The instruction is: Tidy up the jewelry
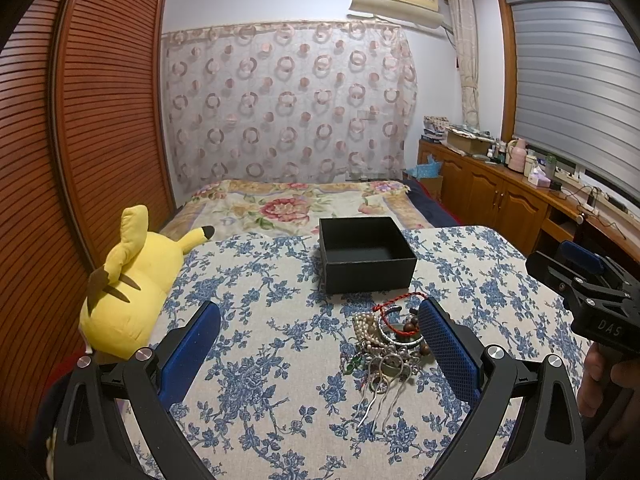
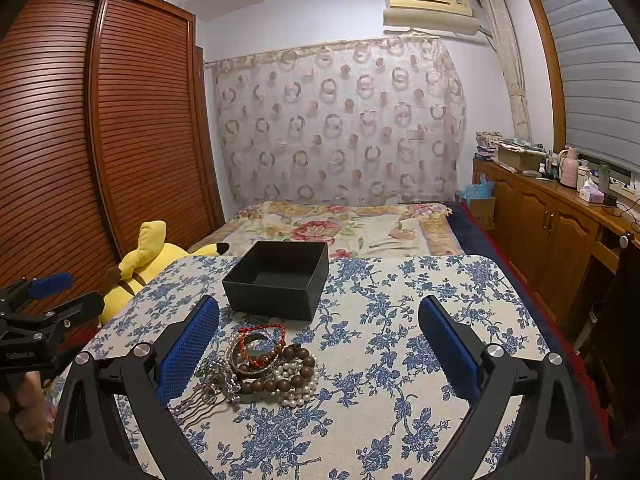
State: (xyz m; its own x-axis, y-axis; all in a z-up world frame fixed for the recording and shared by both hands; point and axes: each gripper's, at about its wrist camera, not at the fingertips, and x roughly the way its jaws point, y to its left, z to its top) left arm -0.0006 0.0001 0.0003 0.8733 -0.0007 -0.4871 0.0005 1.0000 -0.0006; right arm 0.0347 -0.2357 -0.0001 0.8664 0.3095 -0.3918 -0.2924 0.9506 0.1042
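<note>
Both grippers, left gripper (image 1: 320, 344) and right gripper (image 2: 319, 342), spread wide, empty, near tangled jewelry pile (image 2: 264, 364); lift single pieces gently into far black box (image 2: 278, 276).

Left wrist view: the table (image 1: 248, 360) fills the lower centre of the frame. The box (image 1: 366, 258) stands on its far part, centre frame; the jewelry pile (image 1: 386, 344) lies on the table just in front of the box, slightly right of centre, touching the inner side of the right finger of the left gripper (image 1: 320, 344). The plush toy (image 1: 128, 288) lies off the table's left edge, middle left. The bed (image 1: 296, 204) lies behind the table, the curtain (image 1: 288, 104) behind the bed. The wardrobe (image 1: 80, 120) fills the left, the cabinet (image 1: 500, 196) the middle right. The right gripper (image 1: 580, 280) sits at the right edge.

Right wrist view: the pile (image 2: 264, 364) lies left of centre, beside the left finger of the right gripper (image 2: 320, 344); the left gripper (image 2: 44, 300) sits at the left edge.
</note>
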